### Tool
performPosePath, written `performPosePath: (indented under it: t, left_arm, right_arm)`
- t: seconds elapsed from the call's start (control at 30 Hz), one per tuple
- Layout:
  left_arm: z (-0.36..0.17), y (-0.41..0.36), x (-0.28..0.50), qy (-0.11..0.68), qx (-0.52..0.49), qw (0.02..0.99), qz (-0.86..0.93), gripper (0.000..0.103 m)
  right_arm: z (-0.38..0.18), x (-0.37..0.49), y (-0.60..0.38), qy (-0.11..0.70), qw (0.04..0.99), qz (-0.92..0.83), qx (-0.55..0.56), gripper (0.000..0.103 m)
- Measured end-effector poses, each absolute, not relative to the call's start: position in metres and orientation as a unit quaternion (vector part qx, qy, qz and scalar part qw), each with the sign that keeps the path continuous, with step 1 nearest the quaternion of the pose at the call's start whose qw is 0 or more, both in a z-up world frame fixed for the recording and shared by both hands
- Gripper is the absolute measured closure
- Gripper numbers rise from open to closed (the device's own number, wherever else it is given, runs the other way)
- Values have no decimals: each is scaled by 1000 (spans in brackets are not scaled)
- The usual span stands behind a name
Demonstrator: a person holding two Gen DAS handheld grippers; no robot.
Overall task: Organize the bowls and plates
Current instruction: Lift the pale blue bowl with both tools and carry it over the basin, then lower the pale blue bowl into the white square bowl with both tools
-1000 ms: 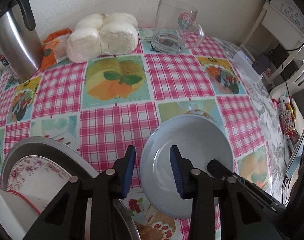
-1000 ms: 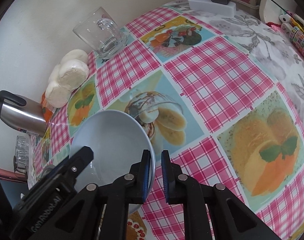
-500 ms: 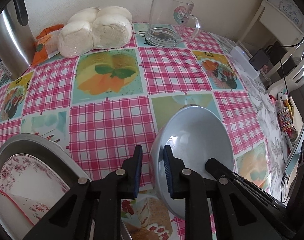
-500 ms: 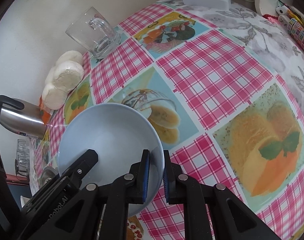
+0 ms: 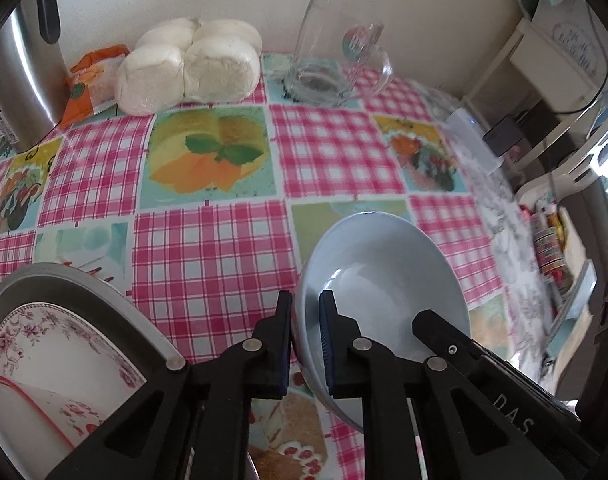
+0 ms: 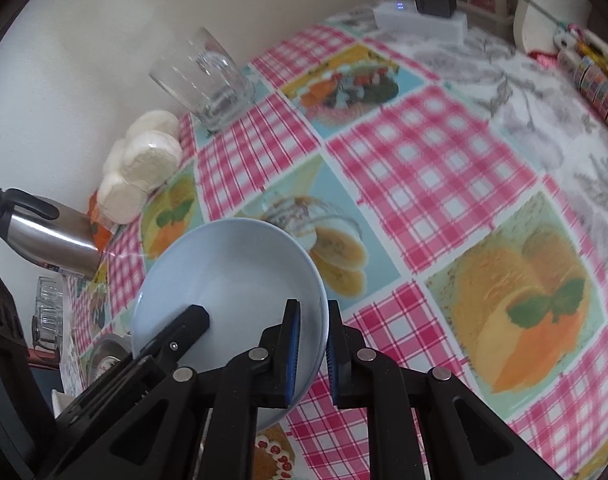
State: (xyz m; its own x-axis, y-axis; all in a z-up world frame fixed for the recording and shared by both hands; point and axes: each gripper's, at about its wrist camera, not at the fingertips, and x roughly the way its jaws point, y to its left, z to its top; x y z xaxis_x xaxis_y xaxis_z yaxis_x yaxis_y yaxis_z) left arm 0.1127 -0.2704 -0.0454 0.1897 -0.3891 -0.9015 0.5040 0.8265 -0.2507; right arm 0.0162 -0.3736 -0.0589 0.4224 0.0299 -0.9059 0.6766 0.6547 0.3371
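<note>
The left gripper [image 5: 306, 344] pinches the near-left rim of the pale blue round ceramic bowl [image 5: 388, 280], one blue pad outside the wall and one inside. The right gripper [image 6: 314, 344] is clamped on the opposite rim of the same bowl [image 6: 231, 280], again with a pad on each side. The bowl hangs tilted between the two, off the pink-checked tablecloth with dessert pictures [image 5: 207, 256].

Ahead of both tongs lies a broad bare stretch of cloth. To the left of the left gripper, just beside it, the grey metal tray rim [image 5: 75, 280] curves around a white plate with a pink floral border [image 5: 51, 340]. Far ahead by the wall stand a clear glass mug [image 5: 328, 68], a bag of white round buns [image 5: 191, 68] and a steel kettle with a black handle [image 5: 15, 72]. The cloth's right edge, beyond the right gripper, falls away toward a white box [image 6: 420, 20] and clutter.

A second ago the left jaws stood wide around the bowl's rim while the bowl lay flat on the cloth; now they have closed onto it and the bowl is raised and tipped. The right gripper's hold is unchanged.
</note>
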Motion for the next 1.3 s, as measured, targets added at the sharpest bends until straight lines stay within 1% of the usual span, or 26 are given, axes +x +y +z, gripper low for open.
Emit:
performPosePath:
  t: [0.33,0.6,0.9,1.3]
  left_arm:
    - [19,-245,106,518,16,798,-308,89]
    - [56,-212,99,494,-16,813,-307,88]
    - [67,-171,94,489,-39,823,-286,88]
    - [66,-103,86,492,-75,831,-247,88]
  right_arm:
    - [4,17,-363,446,807,-195,336,90]
    - [50,17,-339,416,836,-177,310,90]
    - [70,18,-303,413,852,-152,284,90]
    - [69,22,-244,426,859,-113,260,89]
